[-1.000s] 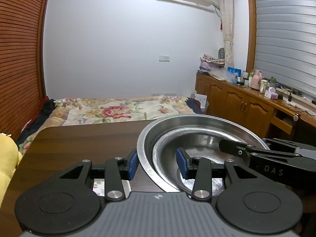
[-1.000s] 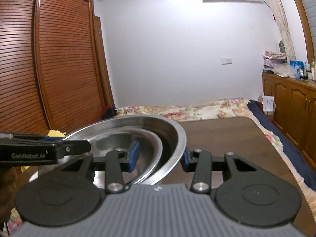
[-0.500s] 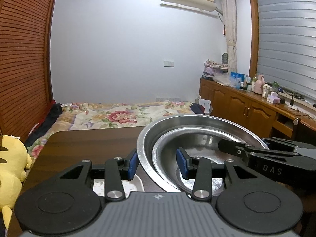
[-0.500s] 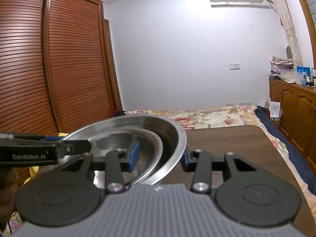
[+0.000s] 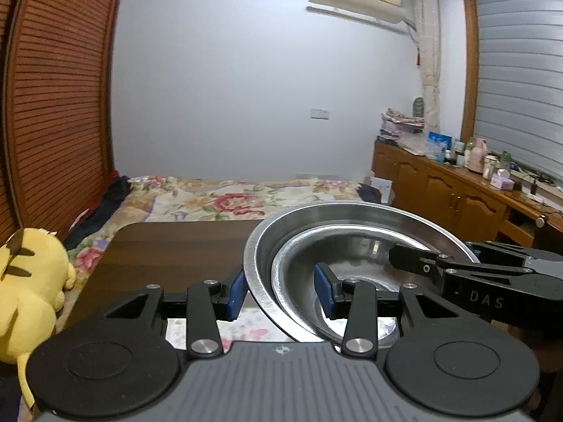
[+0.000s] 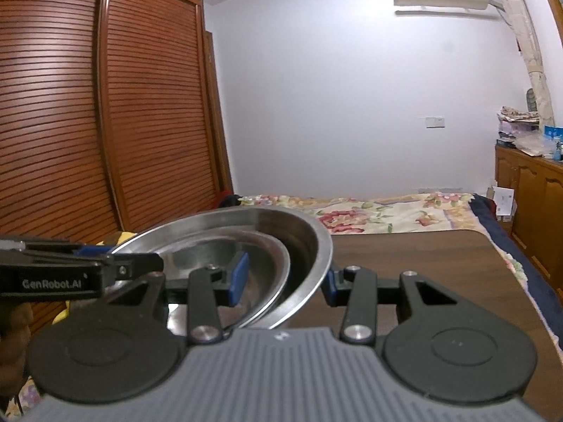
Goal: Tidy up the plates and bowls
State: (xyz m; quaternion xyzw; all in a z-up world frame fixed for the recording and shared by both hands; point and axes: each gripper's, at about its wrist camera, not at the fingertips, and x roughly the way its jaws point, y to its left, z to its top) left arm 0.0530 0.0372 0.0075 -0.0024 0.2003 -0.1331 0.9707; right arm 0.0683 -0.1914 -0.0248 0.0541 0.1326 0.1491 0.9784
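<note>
Together, left tool (image 5: pixel 278 292) and right tool (image 6: pixel 284 277) each pinch opposite rims of the nested steel bowls (image 5: pixel 355 218).

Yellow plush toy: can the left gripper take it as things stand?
Probably not. The left gripper is shut on the rim of the bowls, which the right gripper holds too; its jaws are full, and the plush toy lies off to its left.
</note>
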